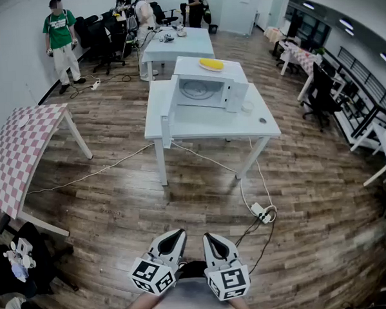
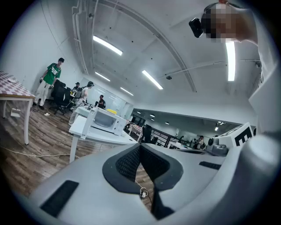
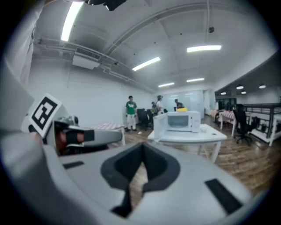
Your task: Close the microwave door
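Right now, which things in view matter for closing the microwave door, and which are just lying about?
For the job:
microwave
its open door, swung out to the side
left gripper and right gripper, both shut and empty

Lying about:
yellow thing on top of the microwave
small white container beside it
power strip
checkered table
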A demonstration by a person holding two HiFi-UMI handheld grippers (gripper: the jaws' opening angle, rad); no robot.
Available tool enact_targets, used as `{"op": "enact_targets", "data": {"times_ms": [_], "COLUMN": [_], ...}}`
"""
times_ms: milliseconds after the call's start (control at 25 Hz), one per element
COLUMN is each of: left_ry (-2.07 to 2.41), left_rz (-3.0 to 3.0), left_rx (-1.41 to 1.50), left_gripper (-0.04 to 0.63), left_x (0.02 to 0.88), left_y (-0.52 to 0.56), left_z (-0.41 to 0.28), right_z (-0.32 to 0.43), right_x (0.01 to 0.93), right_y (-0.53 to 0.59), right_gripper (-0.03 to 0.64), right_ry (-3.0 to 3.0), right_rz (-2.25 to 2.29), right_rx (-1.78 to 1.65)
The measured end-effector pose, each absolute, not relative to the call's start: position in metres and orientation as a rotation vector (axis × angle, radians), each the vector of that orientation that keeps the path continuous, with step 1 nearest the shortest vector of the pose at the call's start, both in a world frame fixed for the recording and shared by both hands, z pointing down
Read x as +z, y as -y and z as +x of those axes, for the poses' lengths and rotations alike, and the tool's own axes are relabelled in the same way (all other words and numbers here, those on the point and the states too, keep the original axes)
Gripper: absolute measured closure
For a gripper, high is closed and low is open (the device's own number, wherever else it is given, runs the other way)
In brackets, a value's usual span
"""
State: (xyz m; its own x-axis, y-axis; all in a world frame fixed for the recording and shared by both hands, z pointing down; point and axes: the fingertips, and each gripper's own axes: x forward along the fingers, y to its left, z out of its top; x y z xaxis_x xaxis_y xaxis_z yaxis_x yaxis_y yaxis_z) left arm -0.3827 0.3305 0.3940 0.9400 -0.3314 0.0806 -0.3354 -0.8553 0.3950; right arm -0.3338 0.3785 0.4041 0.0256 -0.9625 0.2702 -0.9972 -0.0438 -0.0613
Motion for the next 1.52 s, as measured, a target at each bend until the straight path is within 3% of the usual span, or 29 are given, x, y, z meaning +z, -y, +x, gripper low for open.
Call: {"op": "enact_targets", "data": {"times_ms": [1520], "left_ry": [0.45], "left_rz": [2.653], "left_rx": [0.006], "left_gripper": [0.577], "left_x": [0.383], "left_y": [-0.305], "left_z": [-0.34], "right_z": [-0.307], "right_x": [0.42], "right_y": [-0.349], "right_gripper": [0.594], "right_ry": [2.15], "right_rz": [2.073], "right_rx": [0.541]}}
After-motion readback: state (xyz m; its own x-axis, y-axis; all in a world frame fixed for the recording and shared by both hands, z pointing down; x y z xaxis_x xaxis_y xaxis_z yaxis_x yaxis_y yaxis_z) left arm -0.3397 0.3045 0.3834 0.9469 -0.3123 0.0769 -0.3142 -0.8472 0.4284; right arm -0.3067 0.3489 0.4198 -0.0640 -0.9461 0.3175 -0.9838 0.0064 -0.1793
